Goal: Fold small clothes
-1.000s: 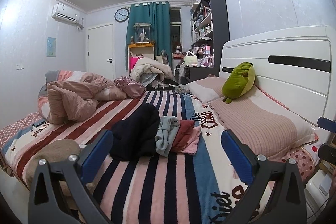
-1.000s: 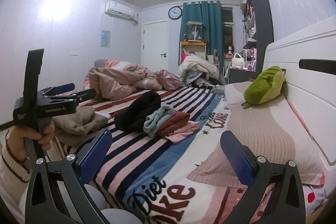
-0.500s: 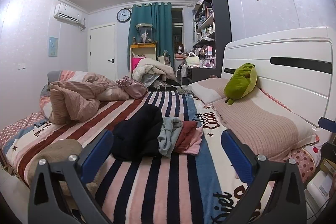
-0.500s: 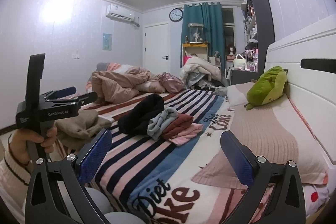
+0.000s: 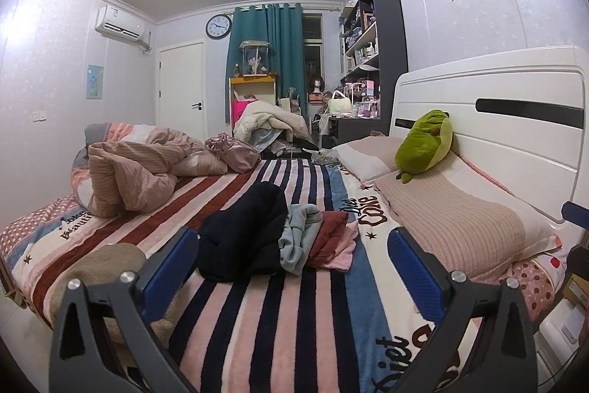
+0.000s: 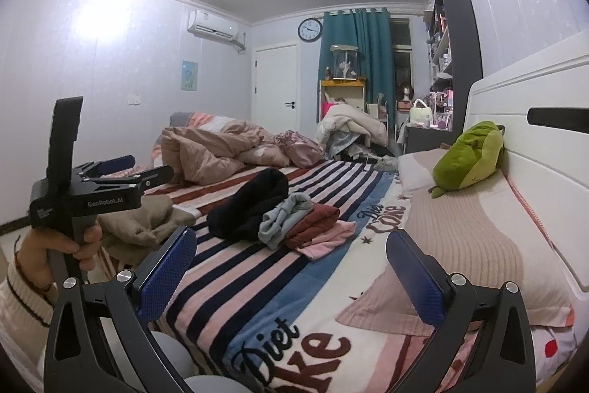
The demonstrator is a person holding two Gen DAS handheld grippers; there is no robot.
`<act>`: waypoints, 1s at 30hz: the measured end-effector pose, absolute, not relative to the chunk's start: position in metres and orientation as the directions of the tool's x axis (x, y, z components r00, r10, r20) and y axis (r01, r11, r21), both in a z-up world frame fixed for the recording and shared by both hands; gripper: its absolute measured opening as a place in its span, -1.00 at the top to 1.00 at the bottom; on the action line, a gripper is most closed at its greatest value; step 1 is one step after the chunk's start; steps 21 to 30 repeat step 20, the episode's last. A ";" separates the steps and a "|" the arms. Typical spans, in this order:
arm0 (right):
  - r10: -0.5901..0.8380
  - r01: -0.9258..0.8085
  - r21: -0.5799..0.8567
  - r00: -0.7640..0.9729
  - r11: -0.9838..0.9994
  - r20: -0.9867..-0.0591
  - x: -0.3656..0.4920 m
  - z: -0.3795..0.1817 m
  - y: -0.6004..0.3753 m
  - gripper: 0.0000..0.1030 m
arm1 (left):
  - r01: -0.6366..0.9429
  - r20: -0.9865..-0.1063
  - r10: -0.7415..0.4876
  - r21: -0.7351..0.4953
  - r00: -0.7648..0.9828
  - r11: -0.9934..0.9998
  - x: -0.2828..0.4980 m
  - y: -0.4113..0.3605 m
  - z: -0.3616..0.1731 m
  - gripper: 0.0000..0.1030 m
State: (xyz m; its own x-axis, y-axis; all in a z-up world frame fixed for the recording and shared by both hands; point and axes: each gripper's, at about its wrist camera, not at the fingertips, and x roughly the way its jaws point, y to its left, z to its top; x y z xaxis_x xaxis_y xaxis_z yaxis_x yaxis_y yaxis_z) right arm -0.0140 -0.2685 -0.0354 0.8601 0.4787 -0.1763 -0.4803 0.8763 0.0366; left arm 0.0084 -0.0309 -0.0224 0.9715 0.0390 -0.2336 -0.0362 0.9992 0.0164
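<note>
A pile of small clothes lies mid-bed on the striped blanket (image 5: 316, 312): a black garment (image 5: 246, 242), a grey-blue one (image 5: 298, 238), a dark red one (image 5: 329, 234) and a pink one (image 5: 344, 251). The same pile shows in the right wrist view: black garment (image 6: 250, 205), grey-blue one (image 6: 283, 216), dark red one (image 6: 313, 220), pink one (image 6: 327, 238). My left gripper (image 5: 292, 266) is open and empty, held above the blanket just short of the pile. My right gripper (image 6: 291, 264) is open and empty, further back. The left gripper (image 6: 95, 186) also shows there, held in a hand.
A beige garment (image 5: 99, 267) lies at the bed's near left edge. A bundled pink duvet (image 5: 136, 172) sits far left. Pillows (image 5: 460, 223) and a green plush (image 5: 427, 142) lie along the white headboard (image 5: 515, 105) on the right. Cluttered shelves stand beyond the bed.
Both grippers have drifted slightly forward and up toward the clothes pile. Both stay open and empty. The clothes have not moved.
</note>
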 end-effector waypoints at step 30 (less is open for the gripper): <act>0.484 -0.485 0.039 0.857 0.873 -0.177 -0.012 -0.035 -0.268 -1.00 | -0.039 -0.230 0.044 0.026 0.972 0.999 0.006 -0.033 -0.023 -0.98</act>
